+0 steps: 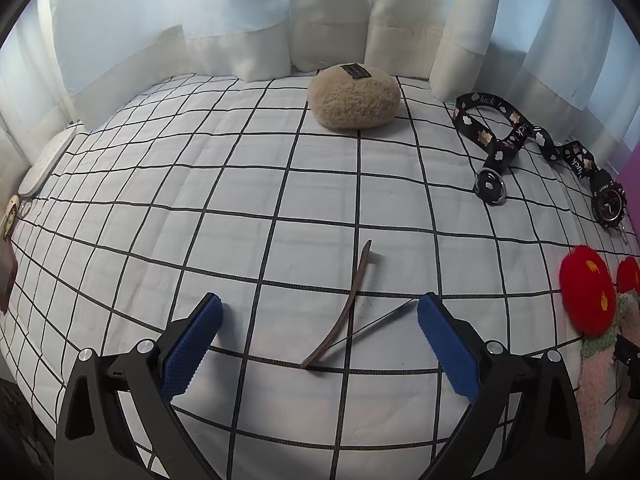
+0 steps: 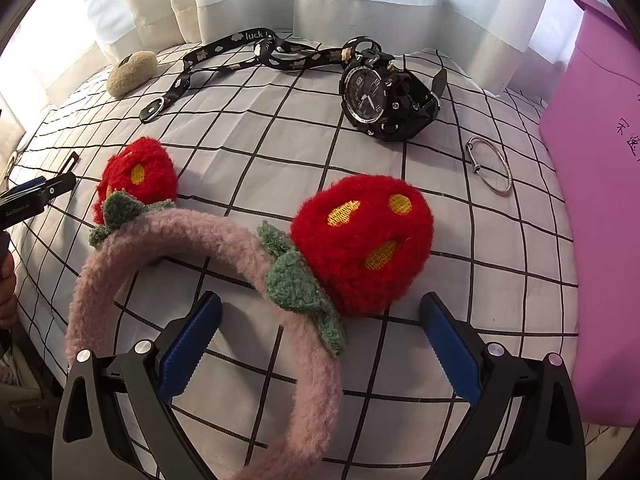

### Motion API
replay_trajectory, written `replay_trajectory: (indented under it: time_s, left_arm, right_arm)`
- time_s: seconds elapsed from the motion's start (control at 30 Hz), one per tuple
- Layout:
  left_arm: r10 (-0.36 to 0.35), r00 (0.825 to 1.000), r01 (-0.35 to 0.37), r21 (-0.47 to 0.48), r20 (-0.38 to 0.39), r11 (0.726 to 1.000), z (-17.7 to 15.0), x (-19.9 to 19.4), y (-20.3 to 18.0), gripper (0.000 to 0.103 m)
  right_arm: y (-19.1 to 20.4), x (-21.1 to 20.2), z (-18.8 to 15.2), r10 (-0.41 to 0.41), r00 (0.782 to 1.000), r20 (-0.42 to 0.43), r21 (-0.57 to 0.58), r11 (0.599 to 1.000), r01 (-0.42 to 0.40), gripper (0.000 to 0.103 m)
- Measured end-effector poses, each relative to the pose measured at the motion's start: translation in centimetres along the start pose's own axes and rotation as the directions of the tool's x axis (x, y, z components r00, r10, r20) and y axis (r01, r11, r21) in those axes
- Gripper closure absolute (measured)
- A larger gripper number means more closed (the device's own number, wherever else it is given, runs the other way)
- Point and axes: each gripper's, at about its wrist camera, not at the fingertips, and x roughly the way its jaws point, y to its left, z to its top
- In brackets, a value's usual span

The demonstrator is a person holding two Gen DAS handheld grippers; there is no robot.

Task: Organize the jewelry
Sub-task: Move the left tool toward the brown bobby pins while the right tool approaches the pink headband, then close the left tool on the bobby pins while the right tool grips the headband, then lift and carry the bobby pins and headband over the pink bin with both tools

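My left gripper [image 1: 318, 312] is open and empty just above the checked cloth, with a thin brown curved hair stick [image 1: 344, 312] lying between its blue pads. My right gripper [image 2: 320, 312] is open around a fluffy pink headband [image 2: 304, 380] with two red knitted strawberries [image 2: 362, 240]; the band passes between the jaws. A black sport watch [image 2: 380, 96], a silver bangle [image 2: 492, 164] and a black printed lanyard [image 2: 224, 60] lie beyond. The watch [image 1: 608, 200] and lanyard [image 1: 508, 132] also show in the left wrist view.
A beige fluffy hair clip [image 1: 354, 96] lies at the back by white curtains [image 1: 320, 8]. A pink box [image 2: 596, 184] stands at the right edge. The checked cloth [image 1: 200, 200] covers the surface. Small items [image 1: 12, 216] sit at the far left edge.
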Motion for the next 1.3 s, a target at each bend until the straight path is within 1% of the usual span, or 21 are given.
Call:
replay_trajectory:
  time_s: [0.07, 0.13, 0.17, 0.23, 0.27, 0.3, 0.33, 0.37, 0.4, 0.5, 0.57, 0.7, 0.87, 1.03, 1.3]
  left_arm:
    - [-0.016, 1.000, 0.016, 0.025, 0.008, 1.000, -0.2, -0.3, -0.3, 0.018]
    - [-0.033, 0.999, 0.032, 0.054, 0.016, 0.998, -0.5, -0.8, -0.9, 0.033]
    - [-0.043, 0.999, 0.041, 0.070, 0.021, 0.997, -0.5, -1.0, -1.2, 0.037]
    - [-0.059, 0.998, 0.057, 0.095, 0.025, 0.994, -0.6, -1.3, -1.7, 0.054]
    - [-0.070, 0.997, 0.066, 0.107, 0.027, 0.992, -0.7, -1.4, -2.0, 0.060]
    - [-0.076, 0.997, 0.072, 0.118, 0.029, 0.990, -0.7, -1.5, -2.2, 0.074]
    - [-0.081, 0.996, 0.077, 0.129, 0.028, 0.989, -0.7, -1.6, -2.6, 0.087]
    - [-0.081, 0.996, 0.076, 0.136, 0.027, 0.988, -0.8, -1.7, -2.9, 0.088]
    - [-0.078, 0.997, 0.073, 0.136, 0.027, 0.988, -0.8, -1.7, -3.0, 0.089]
    - [-0.097, 0.995, 0.095, 0.112, 0.015, 0.989, -0.7, -1.7, -2.6, 0.092]
    - [-0.111, 0.994, 0.110, 0.101, 0.006, 0.989, -0.7, -1.7, -2.3, 0.092]
    - [-0.113, 0.994, 0.113, 0.087, -0.008, 0.990, -1.1, -2.1, -2.1, 0.093]
    - [-0.126, 0.992, 0.127, 0.052, -0.019, 0.991, -1.3, -2.9, -1.9, 0.093]
    - [-0.142, 0.990, 0.142, 0.046, 0.002, 0.989, -0.8, -4.3, -2.2, 0.093]
    - [-0.162, 0.986, 0.159, 0.048, 0.048, 0.986, 1.0, -6.4, -3.0, 0.093]
  right_arm:
    - [0.1, 0.0, 0.0, 0.003, 1.000, 0.003, -0.003, 1.000, -0.003, 0.010]
    - [0.2, 0.1, 0.1, 0.004, 1.000, 0.002, 0.000, 1.000, -0.004, 0.010]
    - [0.2, 0.1, 0.1, 0.004, 1.000, 0.001, 0.000, 1.000, -0.004, 0.010]
    - [0.4, 0.0, 0.1, 0.011, 1.000, 0.007, -0.009, 1.000, -0.011, 0.014]
    - [0.5, -0.1, 0.1, 0.016, 1.000, 0.012, -0.020, 1.000, -0.015, 0.020]
    - [0.7, -0.4, 0.0, 0.019, 1.000, 0.020, -0.030, 0.999, -0.018, 0.029]
    - [0.9, -0.6, 0.1, 0.019, 0.999, 0.027, -0.038, 0.999, -0.018, 0.035]
    - [1.0, -0.8, 0.0, 0.018, 0.999, 0.032, -0.039, 0.999, -0.017, 0.046]
    - [1.0, -0.9, 0.1, 0.015, 0.999, 0.038, -0.038, 0.999, -0.013, 0.062]
    - [1.0, -1.1, 0.2, 0.023, 0.999, 0.038, -0.052, 0.998, -0.021, 0.076]
    - [0.9, -1.2, 0.2, 0.041, 0.998, 0.040, -0.046, 0.998, -0.039, 0.082]
    - [0.7, -1.5, 0.1, 0.073, 0.996, 0.043, -0.019, 0.997, -0.072, 0.085]
    - [0.7, -2.6, 0.3, 0.095, 0.993, 0.070, -0.011, 0.995, -0.095, 0.085]
    - [0.9, -4.0, 0.8, 0.107, 0.988, 0.111, -0.017, 0.994, -0.106, 0.086]
    - [0.8, -6.6, 1.9, 0.117, 0.975, 0.186, -0.024, 0.993, -0.115, 0.086]
